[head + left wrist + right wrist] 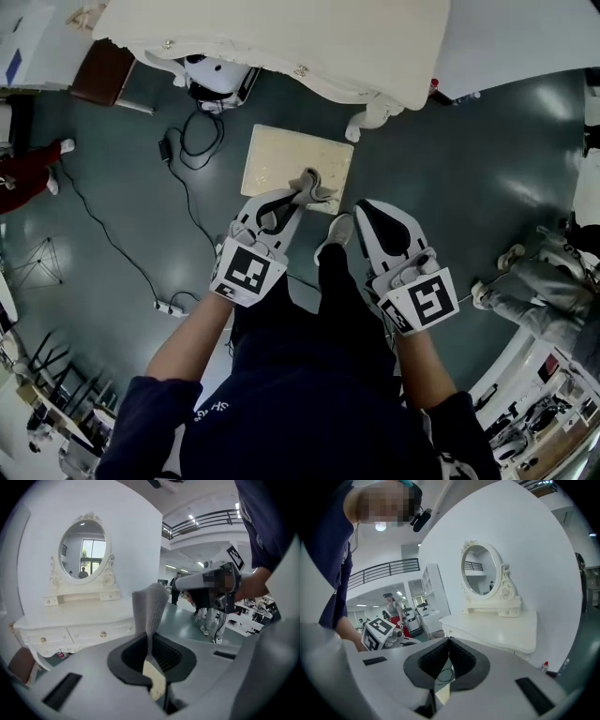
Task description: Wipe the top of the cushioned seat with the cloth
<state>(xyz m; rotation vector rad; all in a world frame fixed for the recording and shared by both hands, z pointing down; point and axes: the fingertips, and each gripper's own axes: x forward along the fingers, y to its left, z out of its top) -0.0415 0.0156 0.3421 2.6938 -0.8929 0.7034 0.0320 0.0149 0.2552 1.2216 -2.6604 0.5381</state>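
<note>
Here, left gripper (296, 194) is pinching a crumpled grey cloth (315, 185) over the square cream seat (279, 153); right gripper (360, 208) is hovering clenched, empty.

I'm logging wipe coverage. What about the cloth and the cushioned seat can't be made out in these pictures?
Head view: whether the cloth touches the cushioned seat; the steep downward angle hides any gap.
Head view: part of the seat's near edge, covered by the left hand-held gripper and the cloth.
Left gripper view: the seat shows only as a sliver between the jaws.
</note>
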